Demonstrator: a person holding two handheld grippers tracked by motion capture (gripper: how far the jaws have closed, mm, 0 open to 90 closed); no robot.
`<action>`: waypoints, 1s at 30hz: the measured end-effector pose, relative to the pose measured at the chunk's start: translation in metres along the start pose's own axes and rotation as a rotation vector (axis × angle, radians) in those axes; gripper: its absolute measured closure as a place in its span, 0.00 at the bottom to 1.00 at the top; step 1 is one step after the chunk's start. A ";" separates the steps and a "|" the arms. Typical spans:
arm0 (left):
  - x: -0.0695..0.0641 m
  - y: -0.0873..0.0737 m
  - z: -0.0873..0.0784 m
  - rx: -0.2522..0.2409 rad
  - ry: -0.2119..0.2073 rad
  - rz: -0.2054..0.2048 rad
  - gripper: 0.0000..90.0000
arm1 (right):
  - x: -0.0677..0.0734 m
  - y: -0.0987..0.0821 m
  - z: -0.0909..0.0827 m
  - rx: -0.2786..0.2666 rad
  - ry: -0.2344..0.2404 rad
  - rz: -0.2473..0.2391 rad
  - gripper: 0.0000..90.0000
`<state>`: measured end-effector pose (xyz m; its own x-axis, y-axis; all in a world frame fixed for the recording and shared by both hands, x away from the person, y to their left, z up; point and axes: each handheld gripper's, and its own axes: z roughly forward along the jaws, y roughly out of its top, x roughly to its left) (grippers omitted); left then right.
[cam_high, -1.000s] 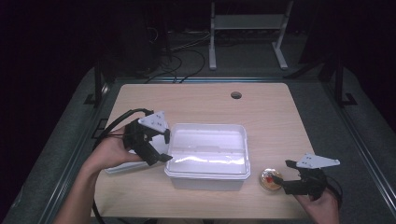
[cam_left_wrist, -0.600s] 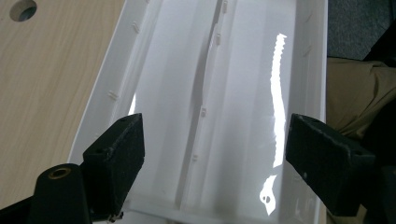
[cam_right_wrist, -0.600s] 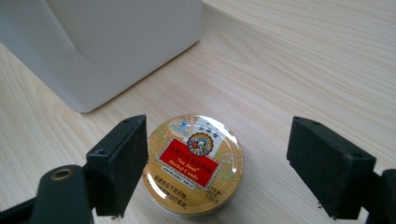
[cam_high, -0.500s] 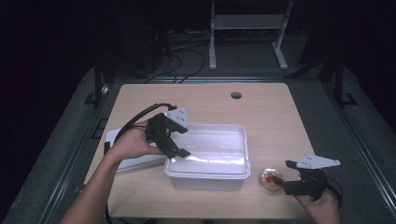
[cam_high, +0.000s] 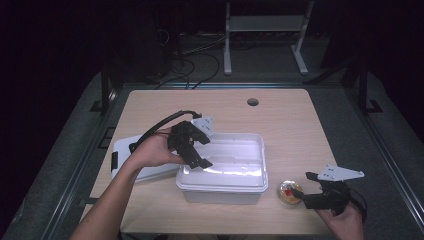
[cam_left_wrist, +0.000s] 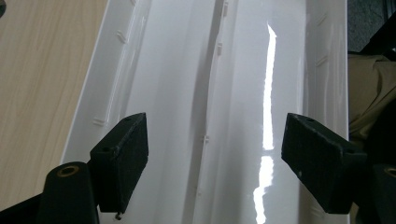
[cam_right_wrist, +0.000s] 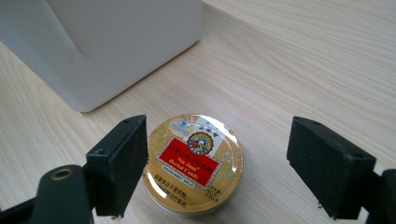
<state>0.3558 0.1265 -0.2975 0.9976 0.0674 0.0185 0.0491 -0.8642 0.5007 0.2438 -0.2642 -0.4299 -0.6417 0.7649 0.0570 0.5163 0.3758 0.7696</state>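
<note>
A white plastic box (cam_high: 220, 189) stands open at the table's front middle. My left gripper (cam_high: 200, 161) hangs over its left end and points down into it. In the left gripper view the jaws (cam_left_wrist: 215, 158) frame the bare glossy inside of the box (cam_left_wrist: 177, 93); they have just been closing a little and stand open with nothing between them. A round gold tin with a red label (cam_high: 290, 192) lies to the right of the box. My right gripper (cam_high: 304, 190) rests low at it, open, and the tin (cam_right_wrist: 194, 163) sits between the jaws (cam_right_wrist: 226, 165), close to the left pad.
The box's white lid (cam_high: 125, 152) lies flat at the table's left edge, partly under the left forearm. The box wall (cam_right_wrist: 116, 42) rises just beyond the tin. A cable hole (cam_high: 252, 102) marks the far side of the wooden table (cam_high: 300, 135).
My left hand has moved right, from the box's left edge to over its inside. The right gripper and the tin have stayed put.
</note>
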 end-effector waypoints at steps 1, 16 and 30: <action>0.000 0.001 0.001 0.003 -0.003 -0.001 0.26 | 0.000 0.000 0.000 0.000 0.000 -0.001 0.22; 0.002 0.010 0.017 0.035 -0.034 0.019 0.33 | 0.000 0.000 0.000 0.001 0.003 -0.004 0.22; 0.007 0.018 0.035 0.085 -0.070 0.034 0.60 | 0.000 0.001 -0.001 -0.002 0.007 -0.011 0.22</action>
<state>0.3657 0.0937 -0.3185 0.9996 0.0046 -0.0276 0.0159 -0.9048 0.4255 0.2434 -0.2642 -0.4286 -0.6510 0.7572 0.0532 0.5080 0.3825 0.7717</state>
